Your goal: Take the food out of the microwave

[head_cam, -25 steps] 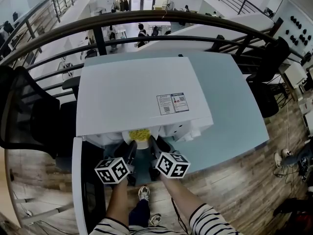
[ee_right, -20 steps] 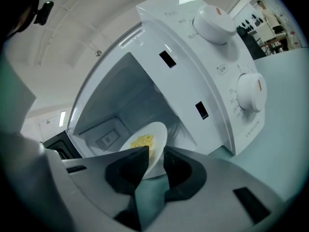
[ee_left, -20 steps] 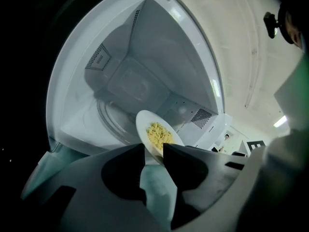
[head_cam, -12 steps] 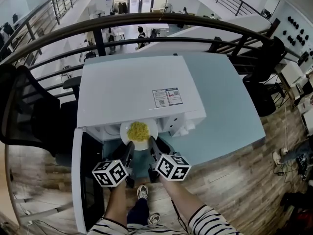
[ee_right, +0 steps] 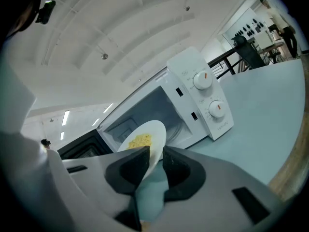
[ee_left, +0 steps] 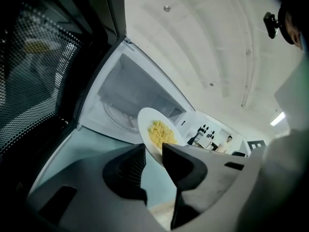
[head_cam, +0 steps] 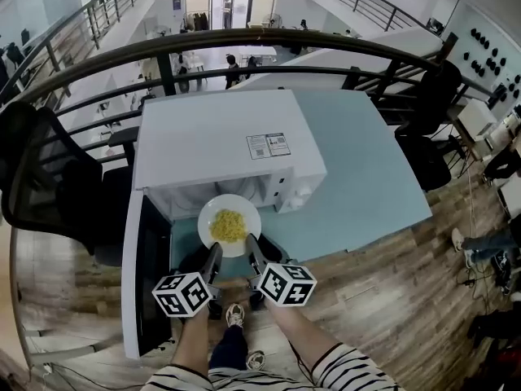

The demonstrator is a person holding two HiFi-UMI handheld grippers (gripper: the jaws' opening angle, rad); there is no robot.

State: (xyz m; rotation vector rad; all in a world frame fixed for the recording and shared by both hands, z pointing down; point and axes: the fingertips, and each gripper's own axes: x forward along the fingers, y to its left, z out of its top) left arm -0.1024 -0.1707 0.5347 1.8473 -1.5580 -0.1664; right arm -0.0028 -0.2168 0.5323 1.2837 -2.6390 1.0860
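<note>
A white plate [head_cam: 244, 213] of yellow food [head_cam: 229, 226] hangs level in front of the open white microwave [head_cam: 220, 149], outside its cavity [ee_left: 126, 98]. My left gripper [head_cam: 212, 257] is shut on the plate's near-left rim, and my right gripper [head_cam: 251, 252] is shut on the near-right rim. Both pairs of jaws have just been closing on that rim. In the left gripper view the plate [ee_left: 147, 124] sits edge-on between the left gripper [ee_left: 153, 152] pads. The right gripper view shows the plate [ee_right: 155, 129] wedged the same way in the right gripper [ee_right: 155, 153].
The microwave door [head_cam: 151, 275] stands open to the left, beside my left arm. The microwave sits on a pale blue table [head_cam: 366, 177]; its control knobs [ee_right: 202, 80] are on the right side. A black chair [head_cam: 49, 186] is at the left and a dark railing [head_cam: 244, 43] runs behind.
Both grippers have drawn back toward me and risen a little with the plate. The plate, first half inside the cavity, now hangs fully outside it.
</note>
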